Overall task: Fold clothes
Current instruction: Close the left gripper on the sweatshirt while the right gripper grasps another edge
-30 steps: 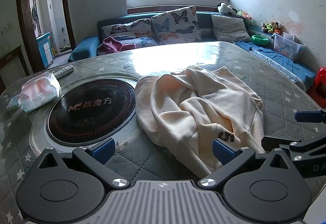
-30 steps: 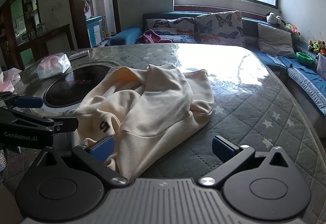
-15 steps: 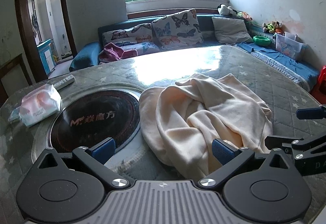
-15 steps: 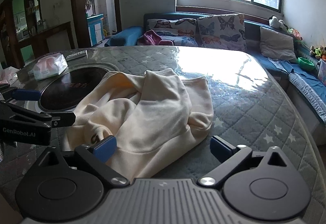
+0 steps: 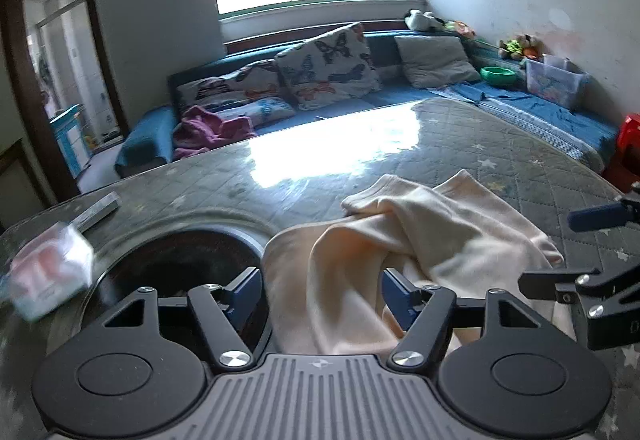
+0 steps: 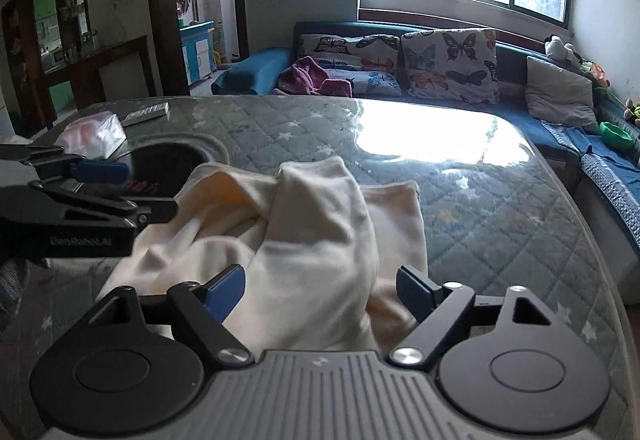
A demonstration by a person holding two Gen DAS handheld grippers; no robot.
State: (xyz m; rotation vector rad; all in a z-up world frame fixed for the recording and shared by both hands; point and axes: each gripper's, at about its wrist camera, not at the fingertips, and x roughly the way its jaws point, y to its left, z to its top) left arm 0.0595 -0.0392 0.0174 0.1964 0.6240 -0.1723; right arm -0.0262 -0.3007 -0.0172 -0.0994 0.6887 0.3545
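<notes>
A crumpled cream sweatshirt (image 5: 440,224) lies on the quilted, glass-topped table (image 5: 500,136), its left edge beside a round black hotplate (image 5: 180,264). My left gripper (image 5: 320,290) sits low at the garment's near left part, jaws partly closed but still open, with cloth bunched between the blue pads. My right gripper (image 6: 320,290) is at the near right part of the sweatshirt (image 6: 320,224), also open and narrowed, with fabric between its fingers. Each gripper shows in the other's view: the right one (image 5: 592,240) and the left one (image 6: 120,188).
A tissue pack (image 5: 48,272) and a remote (image 5: 98,208) lie at the table's left. A blue sofa with butterfly pillows (image 5: 328,68) and a purple garment (image 5: 208,124) runs behind the table. Bare quilted surface stretches beyond and right of the sweatshirt.
Both grippers have dropped lower and moved in onto the sweatshirt's near edge. Their jaws have narrowed around the fabric.
</notes>
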